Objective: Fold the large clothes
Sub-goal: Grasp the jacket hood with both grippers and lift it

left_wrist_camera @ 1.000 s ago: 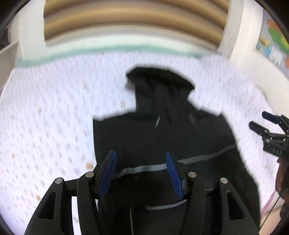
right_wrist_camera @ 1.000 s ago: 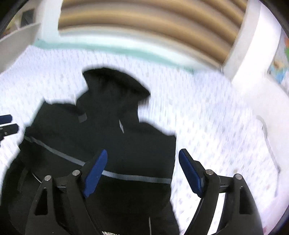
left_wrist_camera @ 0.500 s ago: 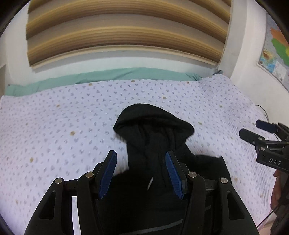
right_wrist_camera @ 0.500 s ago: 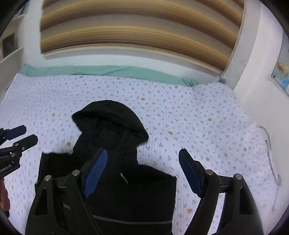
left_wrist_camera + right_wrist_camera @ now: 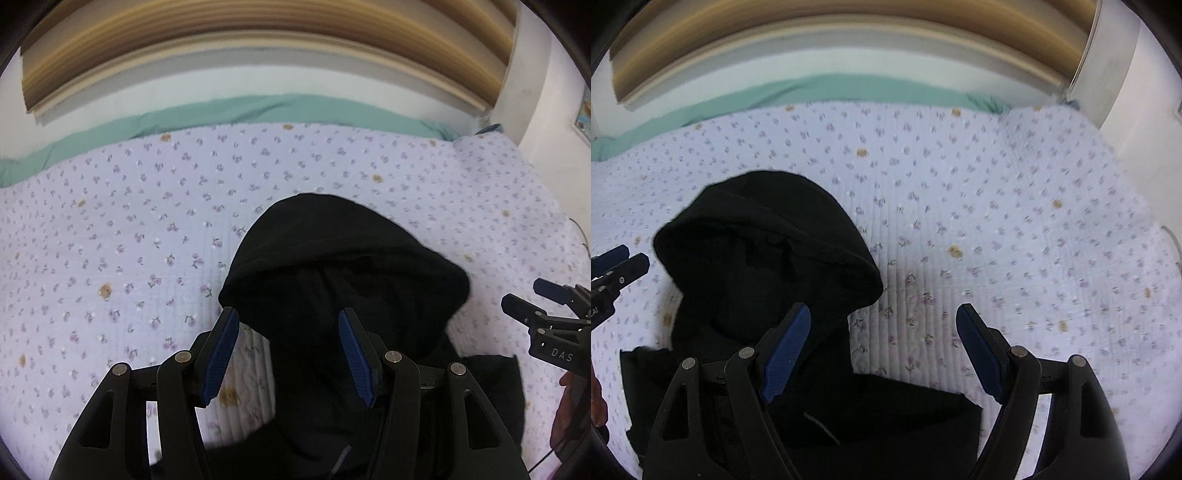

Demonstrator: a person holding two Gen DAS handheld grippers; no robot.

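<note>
A black hooded fabric garment (image 5: 343, 280) lay flat on the lilac floral quilted bedspread (image 5: 129, 229), hood toward its green far edge. The left gripper (image 5: 288, 350) hovered above the hood, jaws wide and empty; the right gripper (image 5: 882, 350), spread equally wide, hung beside the hood.

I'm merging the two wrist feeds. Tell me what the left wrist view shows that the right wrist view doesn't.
Only the left wrist view: the right gripper at its right edge, jaws parted, and a poster corner on the wall.

Only the right wrist view: the left gripper at its left edge, and more bare bedspread to the hoodie's right.

Both: the black hoodie lying hood-up on the floral bedspread, the green sheet, the wooden headboard.
</note>
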